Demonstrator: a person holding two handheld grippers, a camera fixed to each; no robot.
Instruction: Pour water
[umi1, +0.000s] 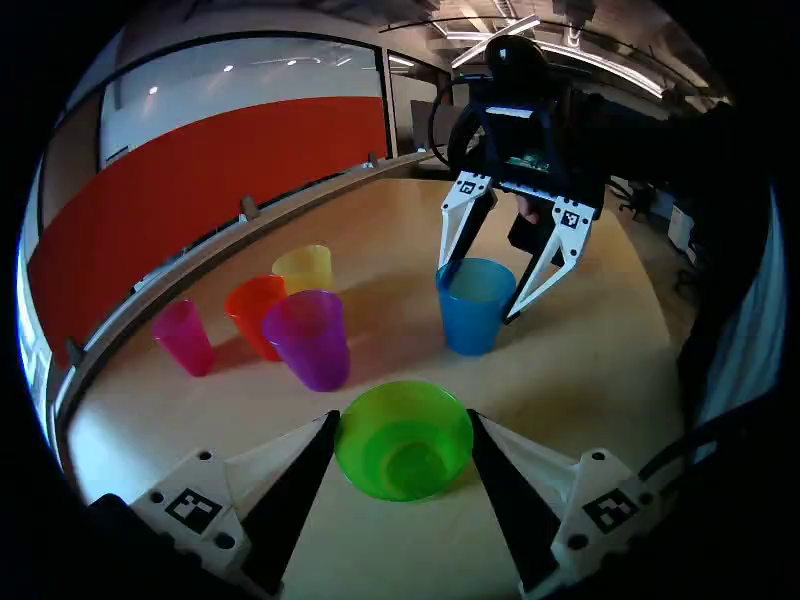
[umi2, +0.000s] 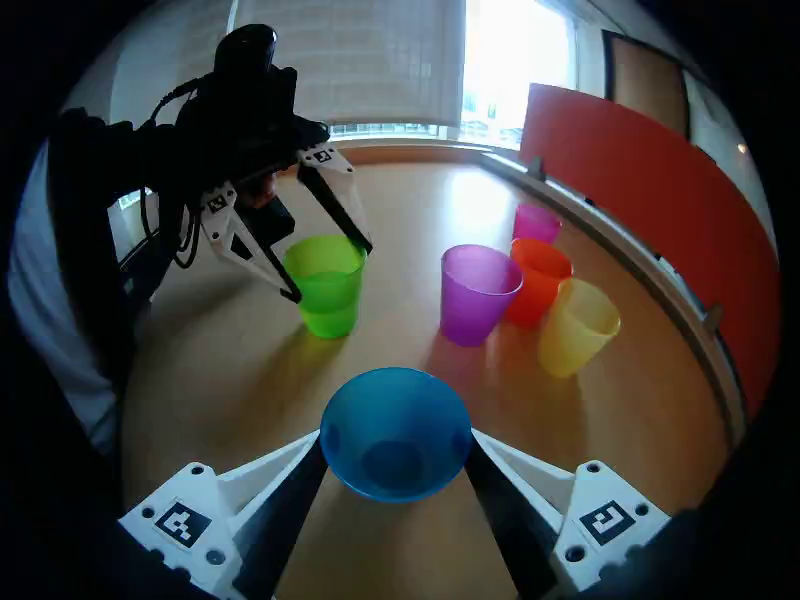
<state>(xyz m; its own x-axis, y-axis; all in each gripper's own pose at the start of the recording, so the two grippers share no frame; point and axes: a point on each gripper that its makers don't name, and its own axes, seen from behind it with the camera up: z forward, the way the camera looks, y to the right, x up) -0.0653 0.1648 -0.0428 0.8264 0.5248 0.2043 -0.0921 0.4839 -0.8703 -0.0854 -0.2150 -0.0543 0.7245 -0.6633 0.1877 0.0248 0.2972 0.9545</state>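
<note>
Two tools on a pale wooden table (umi1: 600, 370), each on one cup.

Left tool (umi1: 401, 415): fingers spread wide, one against each side of the green cup (umi1: 405, 445), clamped on it just under the rim. The cup is upright with its base on the table. The right gripper view shows the same from across the table: the left tool (umi2: 330, 270) comes down at a slant, with a finger on either side of the green cup (umi2: 325, 285).

Right tool (umi2: 395, 435): fingers also wide, pressed on both sides of the blue cup (umi2: 395, 440), clamped on it. That cup is upright on the table too. In the left gripper view the right tool (umi1: 477, 290) straddles the blue cup (umi1: 473, 310), with both fingertips touching its wall.

The green and blue cups stand near each other but apart, with bare table between them. Can't tell if there is water in either one; the bottoms look a bit darker, nothing more.

Four more cups are grouped off to the side, toward the red wall panel (umi1: 200, 170):
- purple cup (umi1: 310, 340), closest to the two held cups
- orange cup (umi1: 252, 310), just behind it, touching or nearly touching
- yellow cup (umi1: 303, 268), just beside the orange one
- pink cup (umi1: 183, 338), a little apart from the rest

All four are upright and look empty.

Same group in the right gripper view: purple (umi2: 477, 295), orange (umi2: 535, 280), yellow (umi2: 578, 325), pink (umi2: 535, 222), with the table (umi2: 220, 360) under them.

A person in a dark sleeve (umi1: 650, 140) is holding the right tool.
</note>
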